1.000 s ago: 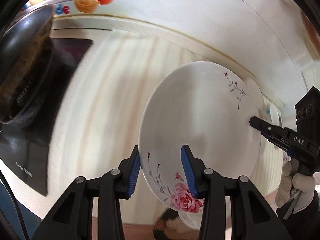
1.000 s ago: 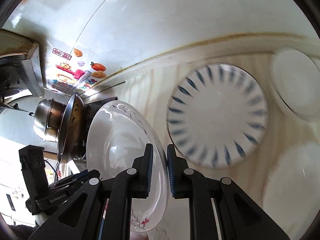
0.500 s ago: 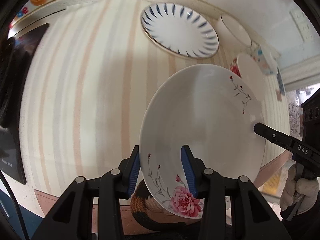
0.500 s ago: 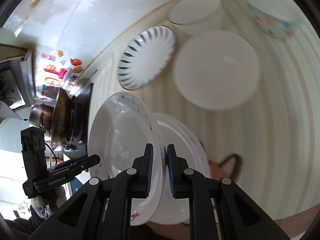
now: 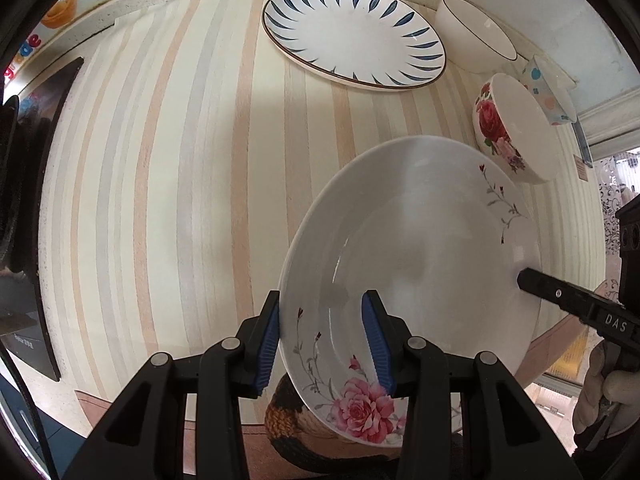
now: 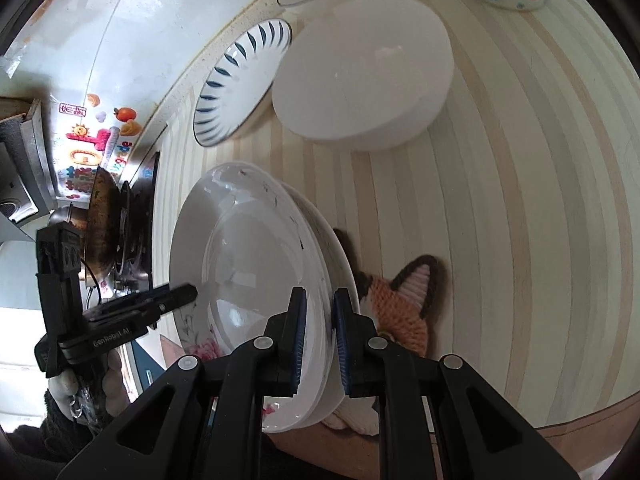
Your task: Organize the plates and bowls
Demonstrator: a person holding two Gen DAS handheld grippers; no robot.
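A white deep plate with pink roses (image 5: 420, 264) is held tilted above the striped counter. My left gripper (image 5: 324, 340) is shut on its near rim. My right gripper (image 6: 320, 336) is shut on the opposite rim; its fingers (image 5: 560, 296) show at the plate's right edge in the left wrist view. In the right wrist view the plate (image 6: 248, 264) looks like two stacked plates, and the left gripper (image 6: 160, 300) reaches in from the left. A blue-patterned plate (image 5: 352, 36), a white bowl (image 5: 472, 36), a rose bowl (image 5: 516, 128) and a dotted bowl (image 5: 548, 92) stand behind.
A knitted fox coaster (image 6: 400, 300) lies on the counter under the held plate. A dark pan on a cooktop (image 6: 108, 220) stands at the counter's left end. The counter's front edge (image 5: 160, 412) runs just below the grippers. A tiled wall with stickers (image 6: 88, 136) backs the counter.
Both grippers have carried the plate away from the cooktop to the right and lower, over the fox coaster. The other plates and bowls have come into view.
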